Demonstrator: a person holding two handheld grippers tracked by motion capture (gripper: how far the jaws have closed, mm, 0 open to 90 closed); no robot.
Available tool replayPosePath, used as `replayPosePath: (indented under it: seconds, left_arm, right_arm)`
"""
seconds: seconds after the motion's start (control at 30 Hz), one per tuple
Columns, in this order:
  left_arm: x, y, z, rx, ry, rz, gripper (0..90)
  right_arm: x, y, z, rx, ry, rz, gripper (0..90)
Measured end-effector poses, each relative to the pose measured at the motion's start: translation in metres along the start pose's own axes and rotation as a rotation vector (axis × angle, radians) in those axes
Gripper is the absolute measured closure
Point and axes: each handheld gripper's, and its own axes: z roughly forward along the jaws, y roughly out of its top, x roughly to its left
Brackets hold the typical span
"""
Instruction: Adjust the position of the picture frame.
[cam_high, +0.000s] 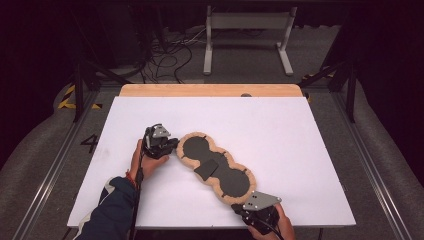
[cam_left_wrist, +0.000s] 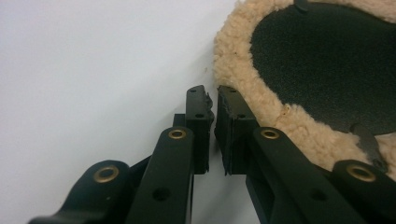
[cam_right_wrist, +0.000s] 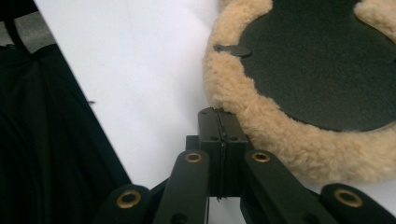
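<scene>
The fleece pad (cam_high: 216, 165) lies flat on the worktop (cam_high: 300, 150). Left tongs (cam_high: 172, 146) sit at its far-left end, jaws narrowly parted, gripping nothing. Right tongs (cam_high: 239, 210) sit at its near-right end, jaws pressed together.

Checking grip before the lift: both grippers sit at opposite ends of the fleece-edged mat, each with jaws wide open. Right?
Not quite. The right gripper has its jaws pressed together at the fleece-edged mat, as the right gripper view shows. The left gripper is only slightly open.

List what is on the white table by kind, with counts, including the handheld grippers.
Fleece-edged black piece, two round lobes joined: 1
Handheld grippers, left gripper and right gripper, one at each end of the piece: 2
Total: 3
</scene>
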Motion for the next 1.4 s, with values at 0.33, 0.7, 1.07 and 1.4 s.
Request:
replayPosePath:
  seconds: [0.33, 0.7, 1.07, 1.4]
  left_arm:
    - [0.000, -0.002, -0.002, 0.026, -0.060, 0.015, 85.3]
    - [0.003, -0.003, -0.001, 0.023, -0.036, 0.012, 82.9]
    - [0.011, 0.003, 0.007, 0.015, -0.046, -0.025, 81.7]
    - [0.011, 0.003, 0.007, 0.029, -0.062, -0.004, 83.7]
  right_arm:
    - [-0.024, -0.007, -0.009, 0.005, -0.030, 0.089, 90.0]
    - [-0.045, -0.012, -0.014, 0.000, -0.112, 0.147, 90.0]
    - [-0.075, -0.013, -0.015, -0.008, -0.194, 0.233, 90.0]
    - [-0.107, -0.015, -0.016, -0.025, -0.211, 0.332, 90.0]
